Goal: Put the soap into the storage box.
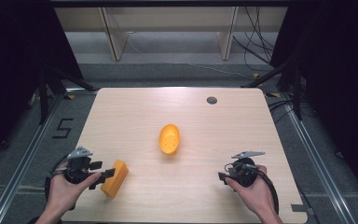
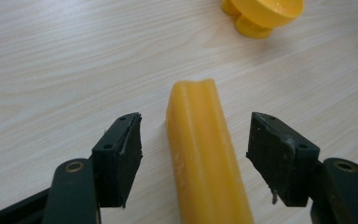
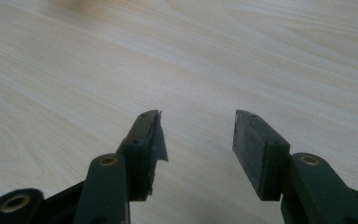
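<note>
Two grippers sit low over a light wooden table point(image 1: 135, 112), one in each of a person's hands. The left gripper point(image 1: 103, 175) is at the near left part of the table. Its black jaws are spread wide, one on each side of a long orange block with a groove along its top point(image 2: 200, 154). In the left gripper view there is a gap between the block and each jaw, so nothing is pinched. The block lies flat on the table, near the front left edge.

The right gripper point(image 3: 196, 135) is at the near right part of the table, well apart from the block. Its jaws are spread too, with bare wood between them.

A small orange oval dish with little holes point(image 1: 169, 138) rests in the middle of the table, between the two grippers and farther from the person. A small dark round hole point(image 1: 211, 100) is in the table near the far edge
</note>
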`<state>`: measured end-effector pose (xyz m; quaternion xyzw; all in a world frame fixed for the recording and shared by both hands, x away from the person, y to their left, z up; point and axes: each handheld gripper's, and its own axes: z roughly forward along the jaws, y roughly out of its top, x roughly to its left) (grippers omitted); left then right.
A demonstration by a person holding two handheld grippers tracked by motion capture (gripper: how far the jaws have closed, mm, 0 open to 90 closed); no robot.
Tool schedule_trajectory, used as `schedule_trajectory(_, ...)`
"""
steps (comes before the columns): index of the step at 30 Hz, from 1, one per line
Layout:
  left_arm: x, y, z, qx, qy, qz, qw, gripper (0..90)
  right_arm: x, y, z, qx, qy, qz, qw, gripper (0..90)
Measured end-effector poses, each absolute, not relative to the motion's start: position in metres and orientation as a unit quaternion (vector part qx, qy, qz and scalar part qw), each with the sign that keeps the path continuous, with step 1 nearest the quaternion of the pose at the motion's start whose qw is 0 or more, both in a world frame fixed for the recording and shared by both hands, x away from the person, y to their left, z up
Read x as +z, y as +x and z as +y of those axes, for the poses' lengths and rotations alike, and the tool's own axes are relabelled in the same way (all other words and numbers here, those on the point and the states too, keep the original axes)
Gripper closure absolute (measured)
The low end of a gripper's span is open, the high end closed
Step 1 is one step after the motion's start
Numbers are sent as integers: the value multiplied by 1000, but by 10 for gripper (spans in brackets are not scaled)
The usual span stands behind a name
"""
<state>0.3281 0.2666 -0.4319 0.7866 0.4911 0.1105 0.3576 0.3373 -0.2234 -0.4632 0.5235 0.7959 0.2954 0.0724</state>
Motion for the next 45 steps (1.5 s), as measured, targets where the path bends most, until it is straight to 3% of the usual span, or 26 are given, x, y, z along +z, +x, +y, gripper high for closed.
schedule_trajectory(12,-410,352,249,84,789,513,329,334,-463,335,-221,298,536,786,77,518)
schedule_trajectory(21,-408,363,240,52,811,523,255,323,-462,335,-220,286,532,793,78,517)
schedule_trajectory(27,-403,369,228,51,820,529,213,222,-466,335,-220,291,531,792,78,513)
schedule_trajectory(35,-400,378,210,49,818,541,187,398,-466,335,-220,291,530,793,78,513)
schedule_trajectory(45,-416,402,200,41,821,557,117,424,-467,336,-220,284,527,796,84,512)
